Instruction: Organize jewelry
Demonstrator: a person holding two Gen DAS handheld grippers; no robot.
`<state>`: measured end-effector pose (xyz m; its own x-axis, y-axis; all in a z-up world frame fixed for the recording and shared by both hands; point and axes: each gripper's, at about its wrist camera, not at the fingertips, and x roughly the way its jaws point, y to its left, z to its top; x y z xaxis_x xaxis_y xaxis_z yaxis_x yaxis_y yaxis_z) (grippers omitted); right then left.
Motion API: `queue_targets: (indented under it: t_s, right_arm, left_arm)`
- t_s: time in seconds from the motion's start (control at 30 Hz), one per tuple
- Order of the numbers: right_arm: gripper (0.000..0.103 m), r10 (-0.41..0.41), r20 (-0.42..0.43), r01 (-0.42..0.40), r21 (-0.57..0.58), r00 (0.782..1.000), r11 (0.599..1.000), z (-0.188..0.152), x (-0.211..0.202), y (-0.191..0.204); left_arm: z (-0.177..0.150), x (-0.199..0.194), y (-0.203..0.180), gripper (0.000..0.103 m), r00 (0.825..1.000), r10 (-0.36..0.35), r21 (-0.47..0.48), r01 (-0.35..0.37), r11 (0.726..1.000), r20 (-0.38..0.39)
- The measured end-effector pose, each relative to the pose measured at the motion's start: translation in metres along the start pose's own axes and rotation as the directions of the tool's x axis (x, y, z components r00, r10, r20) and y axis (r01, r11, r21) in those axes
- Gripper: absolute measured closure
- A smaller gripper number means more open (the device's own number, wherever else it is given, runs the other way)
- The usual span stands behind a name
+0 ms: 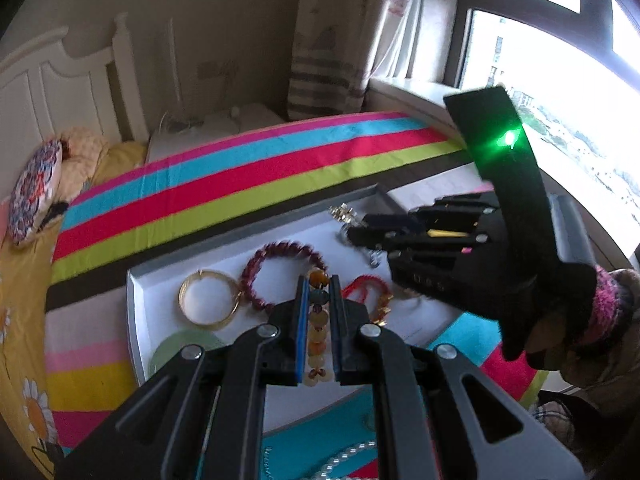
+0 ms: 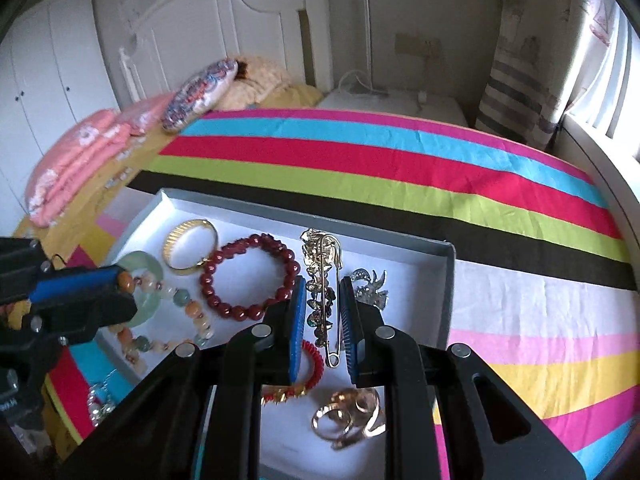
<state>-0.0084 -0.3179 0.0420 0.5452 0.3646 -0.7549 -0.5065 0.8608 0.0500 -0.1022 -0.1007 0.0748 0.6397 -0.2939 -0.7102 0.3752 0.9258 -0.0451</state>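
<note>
A shallow grey tray with a white floor [image 1: 138, 312] [image 2: 446, 280] lies on the striped bedspread. My left gripper [image 1: 319, 292] is shut on an amber and green bead bracelet [image 1: 318, 332] [image 2: 188, 304] over the tray's near side. My right gripper [image 2: 323, 300] [image 1: 362, 236] stands with its jaws a little apart around a gold safety-pin brooch [image 2: 322, 276]; I cannot tell whether it grips it. In the tray lie a gold bangle [image 2: 190, 248] [image 1: 208, 298], a dark red bead bracelet [image 2: 250, 276] [image 1: 280, 272], a pale green jade ring [image 2: 146, 292], a red coil bracelet [image 2: 312, 372], gold rings [image 2: 348, 416] and a silver brooch [image 2: 370, 284].
A pearl necklace [image 1: 344, 460] [image 2: 98, 400] lies on the bedspread [image 2: 400, 168] beside the tray. Pillows [image 2: 200, 92] and a white headboard [image 2: 224, 20] stand at the far end. A window [image 1: 560, 100] and curtain are on the right.
</note>
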Motion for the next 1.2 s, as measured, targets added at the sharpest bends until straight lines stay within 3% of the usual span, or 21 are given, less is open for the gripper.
queue_targets:
  t_s: [0.27, 0.33, 0.4, 0.47, 0.5, 0.57, 0.67, 0.83, 0.97, 1.13, 1.2]
  right_arm:
    - [0.085, -0.048, -0.048, 0.048, -0.010, 0.998, 0.999, 0.007, 0.024, 0.006]
    - [0.083, -0.041, -0.048, 0.041, 0.003, 0.998, 0.999, 0.006, 0.023, 0.004]
    - [0.082, -0.034, -0.036, 0.034, 0.026, 0.999, 0.999, 0.005, 0.020, 0.001]
    - [0.078, -0.027, -0.019, 0.027, 0.044, 0.999, 0.999, 0.005, 0.015, -0.002]
    - [0.075, -0.017, -0.004, 0.017, 0.056, 1.000, 0.998, 0.004, 0.010, -0.004]
    - [0.059, -0.001, 0.020, -0.001, 0.072, 1.000, 0.997, 0.004, 0.001, -0.007]
    - [0.051, 0.031, 0.070, -0.036, 0.071, 0.997, 0.997, 0.001, -0.020, -0.008]
    - [0.034, 0.096, 0.148, -0.104, 0.044, 0.984, 0.994, -0.022, -0.060, -0.005]
    - [0.027, 0.137, 0.174, -0.141, 0.010, 0.975, 0.990, -0.052, -0.081, 0.002]
    - [0.027, 0.161, 0.161, -0.162, -0.005, 0.974, 0.987, -0.096, -0.087, 0.012]
    - [0.027, 0.177, 0.149, -0.177, -0.015, 0.973, 0.984, -0.112, -0.086, 0.018]
  left_arm:
    - [-0.014, 0.030, 0.029, 0.093, 0.997, 0.037, -0.064, -0.041, 0.997, -0.063]
    - [-0.016, 0.032, 0.035, 0.081, 0.997, 0.053, -0.086, -0.058, 0.995, -0.063]
    - [-0.018, 0.030, 0.044, 0.048, 0.996, 0.077, -0.108, -0.082, 0.991, -0.047]
    - [-0.019, 0.024, 0.050, 0.029, 0.994, 0.111, -0.131, -0.113, 0.985, -0.021]
    - [-0.019, 0.021, 0.053, 0.025, 0.993, 0.117, -0.140, -0.118, 0.983, -0.013]
    - [-0.020, 0.011, 0.058, 0.017, 0.990, 0.137, -0.161, -0.134, 0.978, 0.012]
    - [-0.025, -0.008, 0.061, 0.005, 0.972, 0.224, -0.177, -0.210, 0.962, 0.065]
    - [-0.049, -0.048, 0.055, 0.003, 0.933, 0.331, -0.191, -0.302, 0.934, 0.144]
    - [-0.086, -0.072, 0.049, 0.003, 0.878, 0.435, -0.226, -0.390, 0.893, 0.202]
    - [-0.114, -0.073, 0.053, 0.003, 0.858, 0.471, -0.246, -0.420, 0.873, 0.206]
    - [-0.118, -0.069, 0.056, 0.003, 0.863, 0.468, -0.246, -0.419, 0.874, 0.193]
